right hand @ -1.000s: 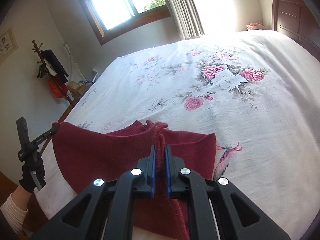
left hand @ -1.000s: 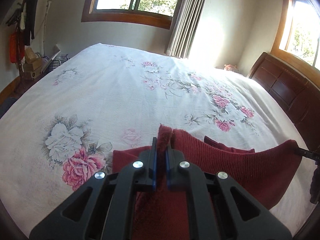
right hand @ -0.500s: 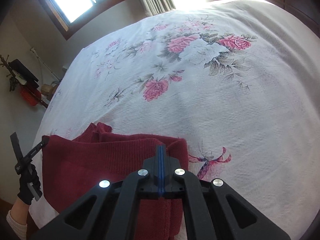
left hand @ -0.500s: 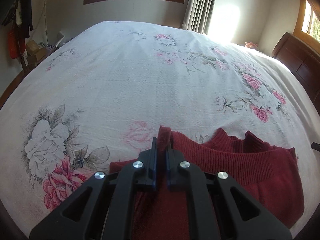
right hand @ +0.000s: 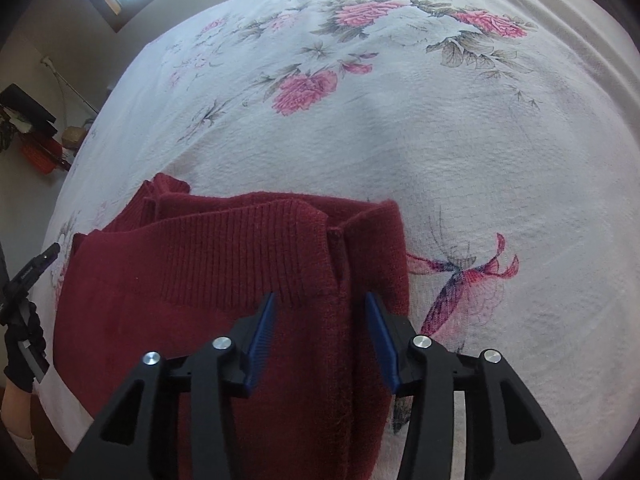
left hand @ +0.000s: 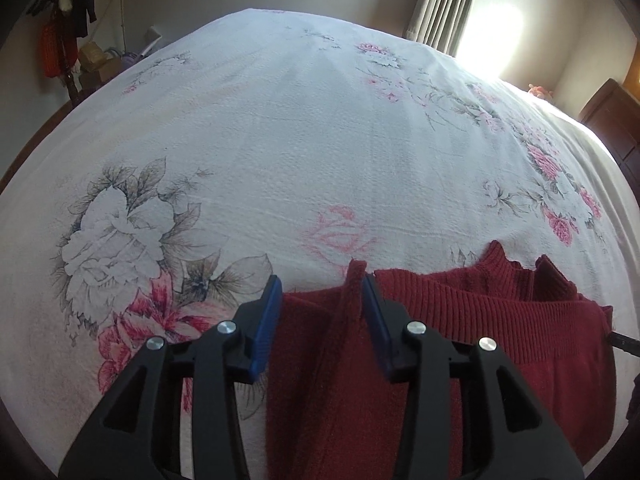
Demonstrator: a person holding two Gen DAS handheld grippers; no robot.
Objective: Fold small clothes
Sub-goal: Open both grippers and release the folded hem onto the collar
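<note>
Risk: ridge of sweater (left hand: 400,360) stands between jaws of left gripper (left hand: 320,296); lift carelessly and blue pad (left hand: 372,312) may snag knit, dragging fold open. Same risk at right gripper (right hand: 320,312), seam lying between its jaws.

Both grippers spread, pinching nothing.

Sweater lies folded on bed (left hand: 320,140) near its front edge, ribbed hem on top, directly under and ahead of both grippers.
</note>
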